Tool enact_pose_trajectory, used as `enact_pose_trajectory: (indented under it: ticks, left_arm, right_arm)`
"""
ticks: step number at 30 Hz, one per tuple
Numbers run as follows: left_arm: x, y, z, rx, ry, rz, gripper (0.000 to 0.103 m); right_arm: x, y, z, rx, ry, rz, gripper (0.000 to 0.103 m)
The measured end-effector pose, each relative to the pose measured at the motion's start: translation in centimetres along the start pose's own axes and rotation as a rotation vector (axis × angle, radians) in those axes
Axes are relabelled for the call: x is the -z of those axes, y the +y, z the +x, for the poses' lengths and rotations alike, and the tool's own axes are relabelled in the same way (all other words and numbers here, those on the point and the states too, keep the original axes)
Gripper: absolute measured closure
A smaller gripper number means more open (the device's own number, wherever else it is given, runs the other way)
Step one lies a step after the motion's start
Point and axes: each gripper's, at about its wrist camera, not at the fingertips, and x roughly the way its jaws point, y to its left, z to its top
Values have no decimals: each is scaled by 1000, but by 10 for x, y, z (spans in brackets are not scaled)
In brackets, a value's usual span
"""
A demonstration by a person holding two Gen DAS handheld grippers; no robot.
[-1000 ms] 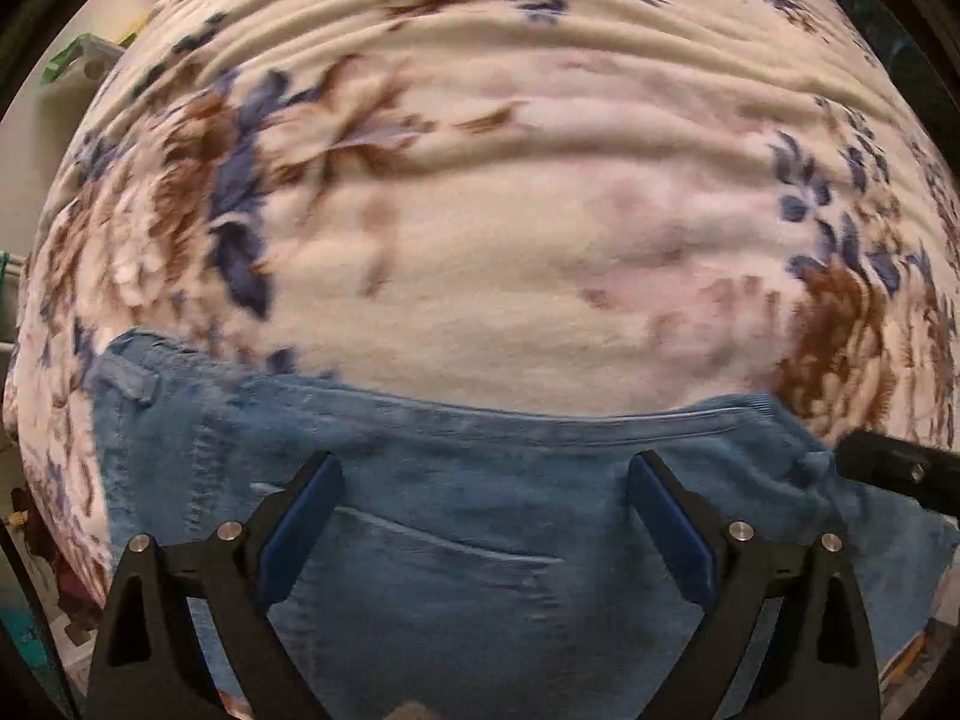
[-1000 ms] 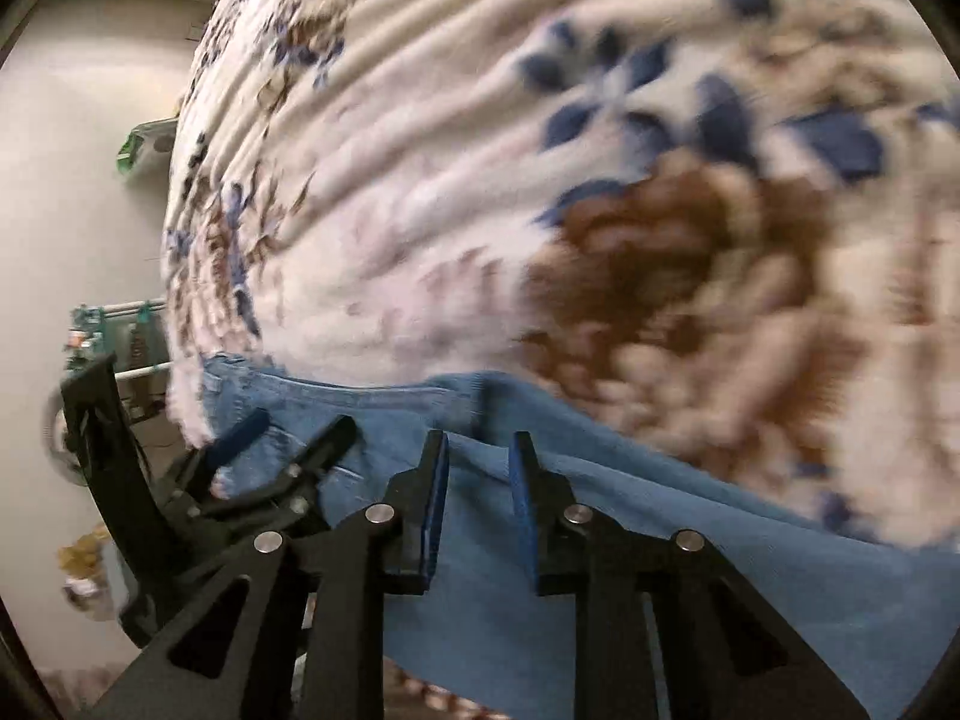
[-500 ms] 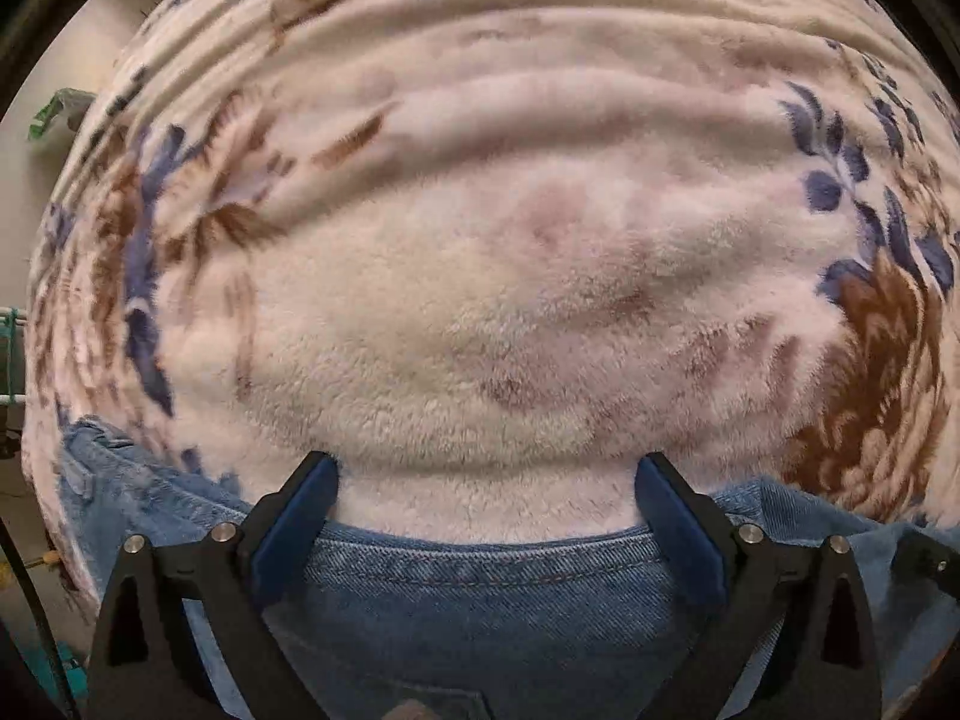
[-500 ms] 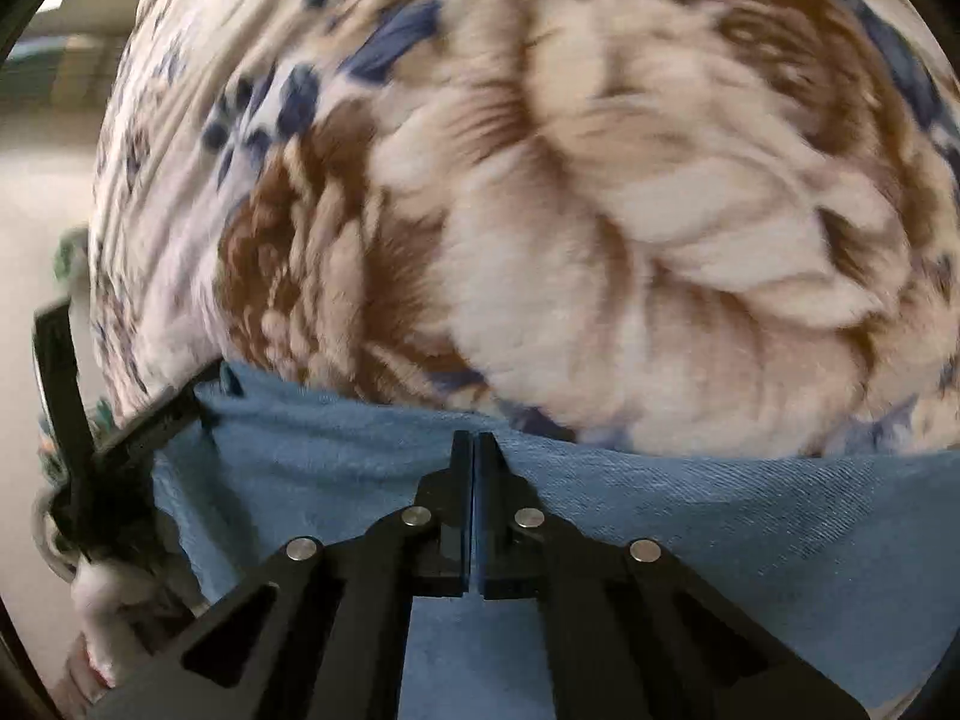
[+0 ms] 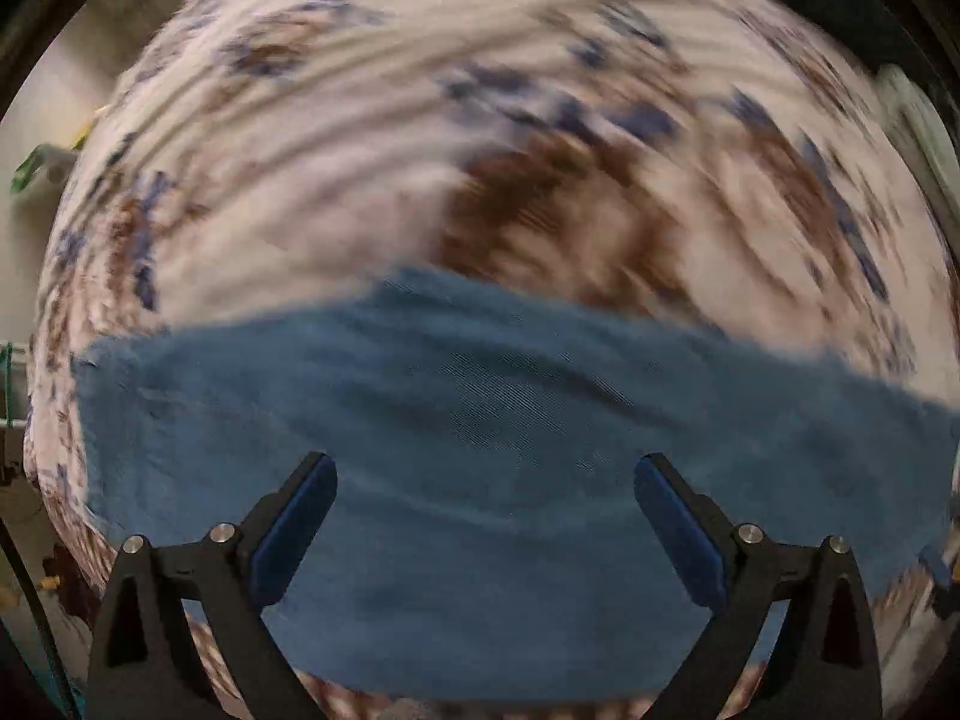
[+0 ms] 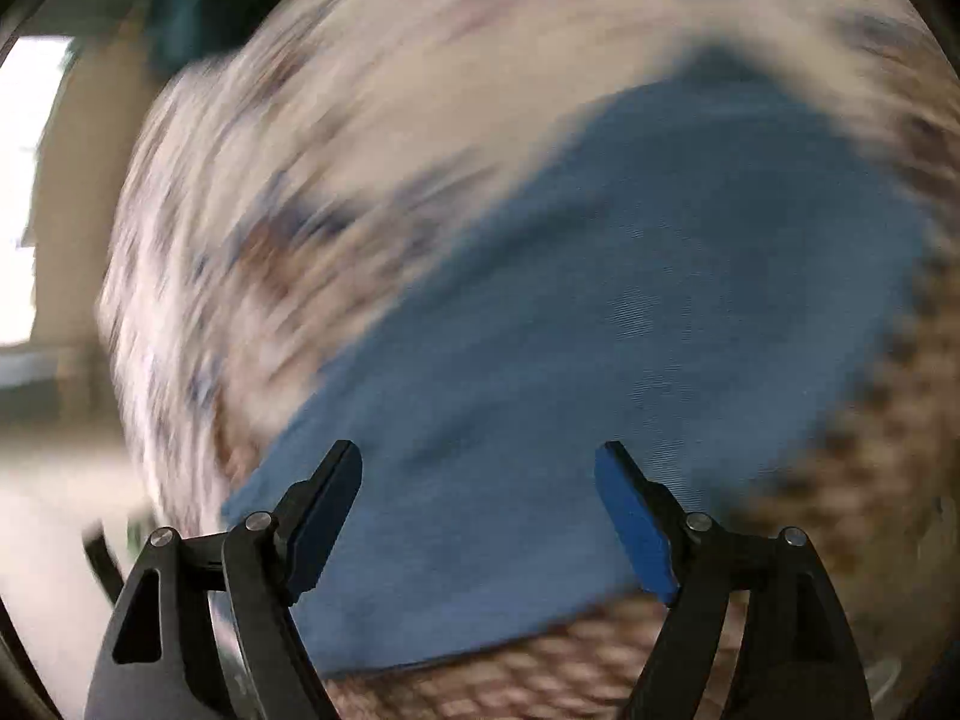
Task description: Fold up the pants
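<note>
The blue denim pants (image 5: 492, 420) lie flat on a floral blanket (image 5: 372, 138) as a wide plain band; they also show in the right wrist view (image 6: 600, 312), running diagonally. My left gripper (image 5: 485, 486) is open and empty, hovering above the denim. My right gripper (image 6: 479, 474) is also open and empty, above the denim near its lower edge. Both views are motion-blurred.
The cream blanket with brown and blue flowers (image 6: 252, 228) covers the whole surface. Its left edge drops off toward a pale wall (image 5: 72, 60) and floor (image 6: 54, 516). Small clutter sits at the far left (image 5: 36, 165).
My right gripper was shut on the denim edge and has opened and let go. Both grippers have pulled back, and the pants now show a plain face without waistband or pocket.
</note>
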Motion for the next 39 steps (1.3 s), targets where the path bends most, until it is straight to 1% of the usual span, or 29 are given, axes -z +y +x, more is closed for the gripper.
enact_pose_trajectory:
  ticks: [2,3,4,5,6,7,8,9,11,14,15,16,17,18,20,21,22,23,24,25,27,30,31,33,34,35,36,38,39]
  left_arm:
    - [13,-31,3,-14,9,47,1]
    - [19,-44,5,-26,11,67,1]
    - [25,-57,7,-34,12,81,1]
    - [28,-66,8,-33,12,89,1]
    - [33,-78,11,-33,21,97,1]
    - [35,-86,12,-39,29,104,1]
    - [37,-93,13,-49,35,110,1]
    - [39,-102,15,-59,38,115,1]
    - [42,-114,14,-65,38,121,1]
    - [49,-130,16,-77,32,139,1]
    - [55,-140,16,-82,33,149,1]
    - [63,-150,20,-90,38,159,1]
    - [68,-154,24,-95,44,167,1]
    - [74,-157,34,-89,77,172,1]
    - [81,-155,47,-79,114,153,0]
    - [85,-153,51,-63,115,136,0]
    - [86,-152,52,-47,101,125,0]
    - [87,-153,53,-42,94,125,0]
    - [88,-155,54,-42,90,126,0]
    - [88,-158,56,-44,83,124,0]
    - [88,-159,59,-42,74,111,0]
    - [89,-158,61,-21,46,89,0]
    - [88,-158,62,-15,54,85,0]
    - [87,-154,58,5,62,74,0]
    - [81,-145,59,15,60,73,0]
    - [76,-136,59,26,61,72,0]
    - [77,-135,57,41,65,70,0]
    - [78,-131,55,59,71,83,0]
    - [80,-126,54,62,72,113,0]
  right_arm:
    - [-19,-53,-26,44,-80,101,20]
    - [-29,-79,-32,50,-101,147,20]
    - [-37,-96,-33,47,-107,178,21]
    - [-46,-113,-32,26,-105,199,22]
    - [-55,-126,-23,-5,-86,205,30]
    - [-59,-129,-15,-27,-66,205,59]
    - [-65,-134,-7,-47,-60,198,81]
    - [-68,-134,-5,-25,-67,186,95]
    - [-65,-125,-1,-8,-86,137,96]
    - [-59,-107,-22,-21,-168,5,96]
    - [-58,-107,-20,-11,-168,-1,96]
    - [-58,-115,-15,8,-145,5,96]
    - [-59,-131,2,9,-89,48,96]
    - [-59,-148,7,-16,-49,90,94]
    - [-60,-170,15,-114,-17,180,82]
    - [-60,-178,13,-168,-18,217,75]
    - [-59,-182,9,-203,-29,229,67]
    - [-57,-184,5,-223,-43,232,62]
    - [-55,-187,4,-232,-47,245,55]
    - [-53,-192,6,-262,-45,261,49]
    - [-52,-194,23,-359,-22,302,46]
    - [-57,-192,46,-513,-41,322,43]
    - [-59,-185,52,-545,-55,315,40]
    - [-65,-163,65,-583,-78,274,39]
    - [-68,-154,71,-584,-84,261,46]
    - [-71,-146,77,-568,-97,251,58]
    - [-71,-144,79,-537,-102,244,92]
    - [-72,-146,79,-519,-107,264,96]
    - [-71,-154,72,-517,-127,289,97]
